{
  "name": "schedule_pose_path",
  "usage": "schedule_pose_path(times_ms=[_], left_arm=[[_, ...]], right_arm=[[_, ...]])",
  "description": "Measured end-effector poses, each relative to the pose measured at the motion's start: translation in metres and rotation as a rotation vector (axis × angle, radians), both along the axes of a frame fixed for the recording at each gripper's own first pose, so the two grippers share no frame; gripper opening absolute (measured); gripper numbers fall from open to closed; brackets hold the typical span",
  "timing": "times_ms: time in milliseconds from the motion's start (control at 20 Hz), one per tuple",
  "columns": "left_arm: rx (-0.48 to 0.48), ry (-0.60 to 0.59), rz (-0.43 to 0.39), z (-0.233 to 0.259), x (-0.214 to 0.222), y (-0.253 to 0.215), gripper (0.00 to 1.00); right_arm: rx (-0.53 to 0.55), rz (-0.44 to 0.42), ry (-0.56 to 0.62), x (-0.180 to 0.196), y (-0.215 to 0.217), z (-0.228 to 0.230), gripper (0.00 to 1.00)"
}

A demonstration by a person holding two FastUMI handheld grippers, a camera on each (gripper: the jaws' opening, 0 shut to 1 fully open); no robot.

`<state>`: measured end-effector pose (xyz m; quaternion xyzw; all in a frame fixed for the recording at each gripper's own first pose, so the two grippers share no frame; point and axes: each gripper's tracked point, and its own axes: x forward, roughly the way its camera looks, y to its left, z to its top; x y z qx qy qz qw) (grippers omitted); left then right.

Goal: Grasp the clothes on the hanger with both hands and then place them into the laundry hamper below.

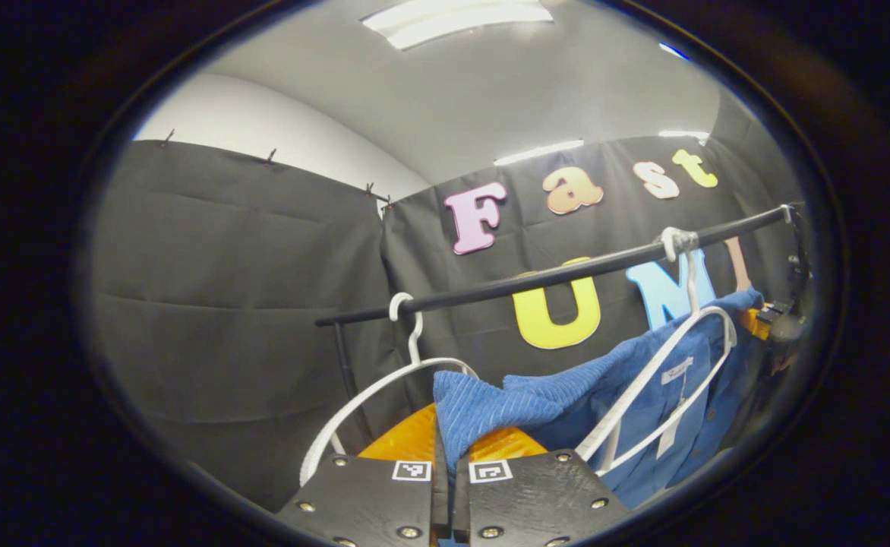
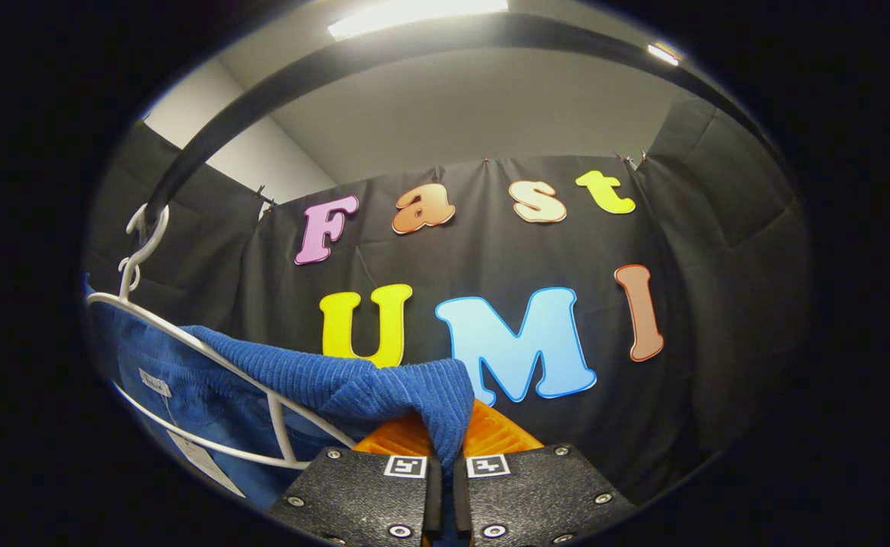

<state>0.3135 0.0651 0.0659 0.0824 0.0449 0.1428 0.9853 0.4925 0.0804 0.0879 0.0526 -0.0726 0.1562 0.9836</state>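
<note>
Blue ribbed cloth, the shirt (image 1: 627, 395), hangs under the black rail (image 1: 551, 277) in the left gripper view. Left of it on the rail hangs a bare white hanger (image 1: 384, 387). The left gripper (image 1: 449, 475) is clenched on a fold of the shirt's shoulder, which stands up between its fingers. To the right, the shirt drapes on a second white hanger (image 1: 665, 372) hooked on the rail. In the right gripper view, the right gripper (image 2: 445, 467) likewise pinches the shirt (image 2: 323, 380) below the rail (image 2: 278, 83).
</note>
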Motion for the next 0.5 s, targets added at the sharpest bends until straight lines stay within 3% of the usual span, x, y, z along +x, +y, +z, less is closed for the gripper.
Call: schedule_pose_path(times_ms=[250,400,500], left_arm=[[-0.099,0.031,-0.041,-0.033,0.006,-0.012,0.00],[-0.151,0.025,-0.052,-0.041,0.003,-0.012,0.08],[-0.190,0.016,-0.063,-0.042,0.003,-0.011,0.03]], right_arm=[[-0.046,-0.005,0.046,0.013,-0.003,-0.027,0.05],[-0.070,0.003,0.052,0.014,-0.005,-0.035,0.05],[-0.066,0.008,0.057,0.016,-0.004,-0.036,0.05]])
